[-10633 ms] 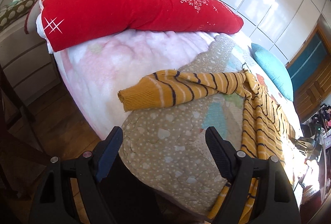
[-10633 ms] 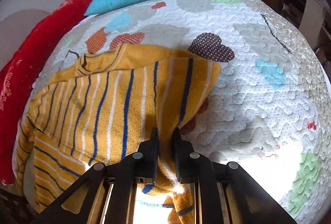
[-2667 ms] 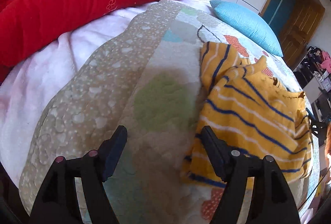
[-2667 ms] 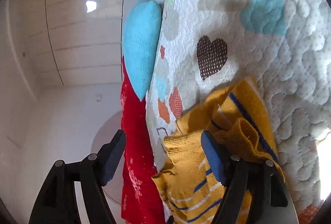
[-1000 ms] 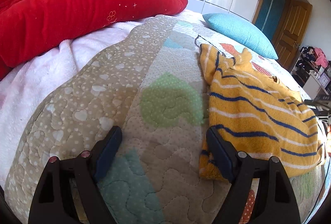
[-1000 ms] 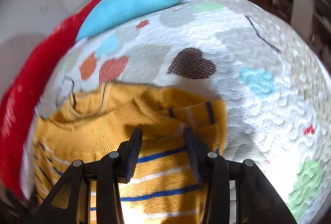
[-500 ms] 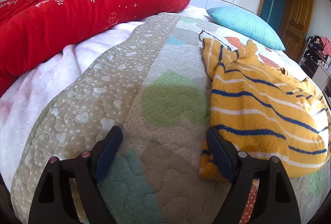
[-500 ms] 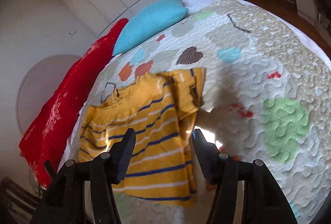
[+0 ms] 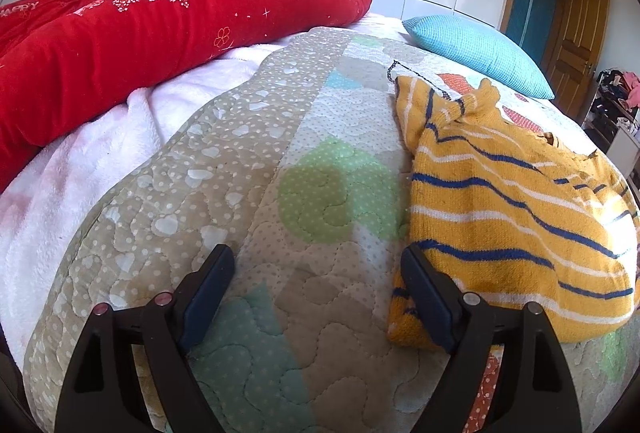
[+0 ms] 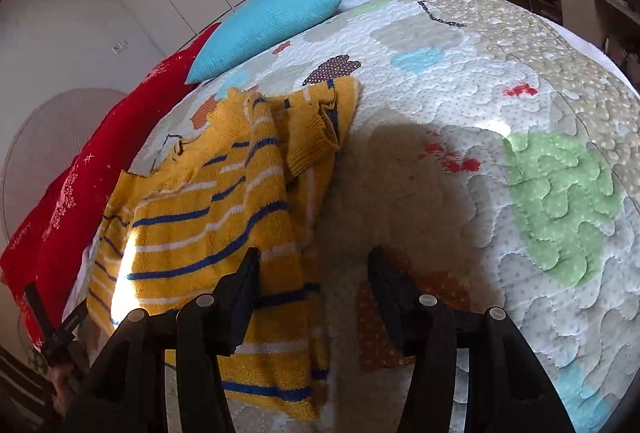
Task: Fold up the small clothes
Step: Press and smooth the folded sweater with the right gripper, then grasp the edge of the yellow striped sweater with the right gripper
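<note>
A small yellow sweater (image 9: 508, 209) with blue and white stripes lies on the quilted bedspread (image 9: 304, 193), both sleeves folded in over its body. It also shows in the right wrist view (image 10: 216, 217). My left gripper (image 9: 316, 297) is open and empty, low over the quilt, with its right finger at the sweater's near left corner. My right gripper (image 10: 314, 293) is open and empty, above the sweater's right edge, with its left finger over the knit.
A long red pillow (image 9: 152, 25) and a white fleece blanket (image 9: 80, 169) lie on the left of the bed. A turquoise cushion (image 9: 476, 49) sits at the far side. White wardrobe doors and a wooden door (image 9: 576, 45) stand beyond.
The right gripper has let go of the sleeve it folded in and pulled back and up from the sweater. The left gripper has barely moved.
</note>
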`<action>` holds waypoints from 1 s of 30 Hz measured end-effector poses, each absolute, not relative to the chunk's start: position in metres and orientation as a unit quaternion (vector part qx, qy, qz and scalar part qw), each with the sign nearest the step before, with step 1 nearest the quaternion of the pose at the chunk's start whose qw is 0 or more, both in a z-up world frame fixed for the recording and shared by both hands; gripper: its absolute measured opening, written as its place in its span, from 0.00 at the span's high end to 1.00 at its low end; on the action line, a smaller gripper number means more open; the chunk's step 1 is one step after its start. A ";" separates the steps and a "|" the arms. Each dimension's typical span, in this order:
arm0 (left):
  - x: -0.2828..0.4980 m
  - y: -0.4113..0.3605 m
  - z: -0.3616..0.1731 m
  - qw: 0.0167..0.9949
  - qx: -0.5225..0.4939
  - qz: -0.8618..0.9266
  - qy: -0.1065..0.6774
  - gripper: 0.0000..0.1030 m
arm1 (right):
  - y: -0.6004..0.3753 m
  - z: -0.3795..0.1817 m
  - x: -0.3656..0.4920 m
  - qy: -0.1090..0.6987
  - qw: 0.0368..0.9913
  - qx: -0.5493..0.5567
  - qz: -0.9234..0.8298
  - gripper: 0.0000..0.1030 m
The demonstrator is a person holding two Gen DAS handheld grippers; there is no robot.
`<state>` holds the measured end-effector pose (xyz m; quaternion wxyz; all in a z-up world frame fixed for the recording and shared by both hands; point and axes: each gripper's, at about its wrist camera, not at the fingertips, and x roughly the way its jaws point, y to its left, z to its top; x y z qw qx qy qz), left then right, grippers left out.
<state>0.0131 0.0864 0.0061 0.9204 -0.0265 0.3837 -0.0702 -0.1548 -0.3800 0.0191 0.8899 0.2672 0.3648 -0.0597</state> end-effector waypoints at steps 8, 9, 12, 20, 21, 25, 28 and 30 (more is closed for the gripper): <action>0.013 0.088 0.005 0.919 -0.030 -0.073 0.387 0.17 | -0.388 0.016 -0.161 0.332 0.892 0.306 -0.014 0.29; 0.015 0.088 0.005 0.916 -0.031 -0.075 0.392 0.17 | -0.388 0.015 -0.162 0.331 0.892 0.307 -0.014 0.29; 0.026 0.087 0.009 0.897 -0.023 -0.082 0.433 0.16 | -0.387 0.016 -0.162 0.329 0.893 0.306 -0.012 0.28; 0.032 0.101 0.033 0.844 -0.187 -0.176 0.471 0.16 | -0.387 0.015 -0.163 0.327 0.894 0.306 -0.010 0.27; 0.033 0.096 0.032 0.841 -0.188 -0.185 0.473 0.16 | -0.387 0.015 -0.163 0.327 0.894 0.305 -0.010 0.27; 0.036 0.067 0.022 0.841 -0.148 -0.193 0.483 0.16 | -0.385 0.016 -0.163 0.329 0.895 0.302 -0.012 0.27; 0.038 0.058 0.021 0.845 -0.136 -0.176 0.485 0.28 | -0.382 0.024 -0.159 0.366 0.884 0.288 -0.034 0.32; 0.039 0.059 0.021 0.832 -0.151 -0.190 0.499 0.87 | -0.381 0.045 -0.168 0.365 0.884 0.280 -0.081 0.35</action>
